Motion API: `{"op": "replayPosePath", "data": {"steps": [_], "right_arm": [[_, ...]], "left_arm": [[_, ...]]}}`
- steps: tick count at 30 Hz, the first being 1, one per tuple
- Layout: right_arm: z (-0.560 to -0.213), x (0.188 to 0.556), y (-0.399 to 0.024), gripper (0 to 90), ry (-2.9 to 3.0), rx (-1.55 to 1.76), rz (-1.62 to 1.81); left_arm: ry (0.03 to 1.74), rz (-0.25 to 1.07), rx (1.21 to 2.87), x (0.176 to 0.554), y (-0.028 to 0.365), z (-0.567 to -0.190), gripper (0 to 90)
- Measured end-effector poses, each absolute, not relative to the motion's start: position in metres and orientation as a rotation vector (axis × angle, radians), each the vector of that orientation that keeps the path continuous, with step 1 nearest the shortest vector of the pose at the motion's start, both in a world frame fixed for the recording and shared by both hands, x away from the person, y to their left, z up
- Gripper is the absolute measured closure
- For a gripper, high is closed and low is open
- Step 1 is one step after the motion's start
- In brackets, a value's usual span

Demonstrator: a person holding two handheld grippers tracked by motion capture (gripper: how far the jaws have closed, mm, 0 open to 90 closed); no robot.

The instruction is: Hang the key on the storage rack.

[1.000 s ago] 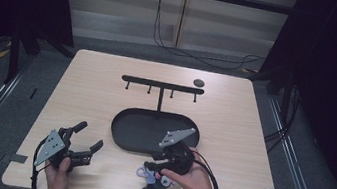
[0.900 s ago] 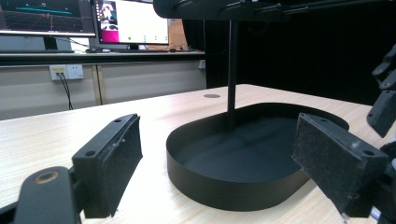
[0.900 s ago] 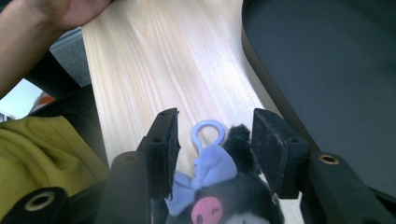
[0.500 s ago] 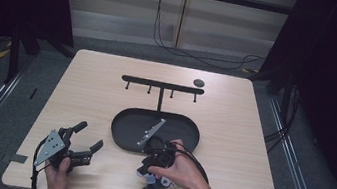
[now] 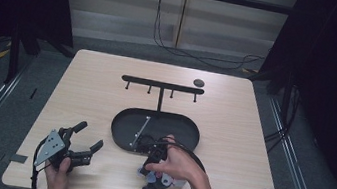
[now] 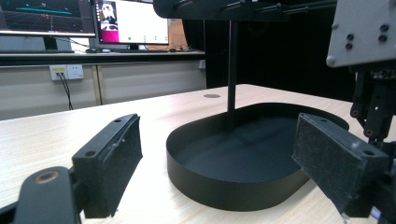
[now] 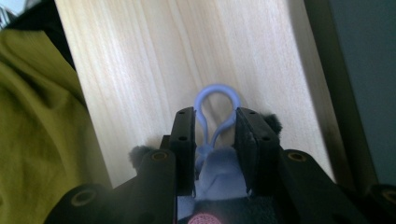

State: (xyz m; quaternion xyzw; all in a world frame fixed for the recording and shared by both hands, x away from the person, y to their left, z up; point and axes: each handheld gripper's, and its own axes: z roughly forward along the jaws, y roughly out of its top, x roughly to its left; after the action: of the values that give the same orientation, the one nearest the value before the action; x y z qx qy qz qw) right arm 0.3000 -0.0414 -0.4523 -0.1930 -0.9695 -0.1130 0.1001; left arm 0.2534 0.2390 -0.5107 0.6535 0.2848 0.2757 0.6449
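My right gripper (image 5: 150,185) sits at the table's front middle with its jaws pointing back toward the person. It (image 7: 214,120) is shut on a soft pale-blue thing (image 7: 219,170) with a thin blue loop (image 7: 215,93) that pokes out past the fingertips over the wood. From above, the blue thing (image 5: 142,172) shows beside the hand, with a white and pink bit next to it. My left gripper (image 5: 90,134) rests at the front left, open, its jaws (image 6: 219,158) wide apart and bare, aimed at the black oval tray (image 6: 219,186).
The black oval tray (image 5: 177,126) lies mid-table with a thin post and a hook bar (image 5: 162,84) rising from its far side. A small dark disc (image 5: 199,83) lies behind it. Olive cloth (image 7: 37,121) hangs beyond the table's front edge.
The right hand has turned its gripper, swinging the grey plate from right to left over the tray's front rim while keeping hold of the blue thing. The left gripper has stayed still.
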Motion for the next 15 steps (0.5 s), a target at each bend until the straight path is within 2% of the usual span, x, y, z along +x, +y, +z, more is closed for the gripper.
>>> {"op": "replayPosePath", "data": {"steps": [6, 9, 15], "right_arm": [[-0.457, 0.304, -0.037, 66.2, -2.863, -0.544, -0.251], [-0.463, 0.305, -0.034, 67.5, -2.881, -0.489, -0.197], [-0.468, 0.307, -0.032, 80.8, -2.870, -0.446, -0.179]], "left_arm": [[0.648, 0.627, 1.488, 0.253, 0.239, -0.511, 15.3], [0.648, 0.627, 1.488, 0.253, 0.239, -0.511, 15.3], [0.649, 0.628, 1.486, 0.253, 0.239, -0.511, 15.3]]}}
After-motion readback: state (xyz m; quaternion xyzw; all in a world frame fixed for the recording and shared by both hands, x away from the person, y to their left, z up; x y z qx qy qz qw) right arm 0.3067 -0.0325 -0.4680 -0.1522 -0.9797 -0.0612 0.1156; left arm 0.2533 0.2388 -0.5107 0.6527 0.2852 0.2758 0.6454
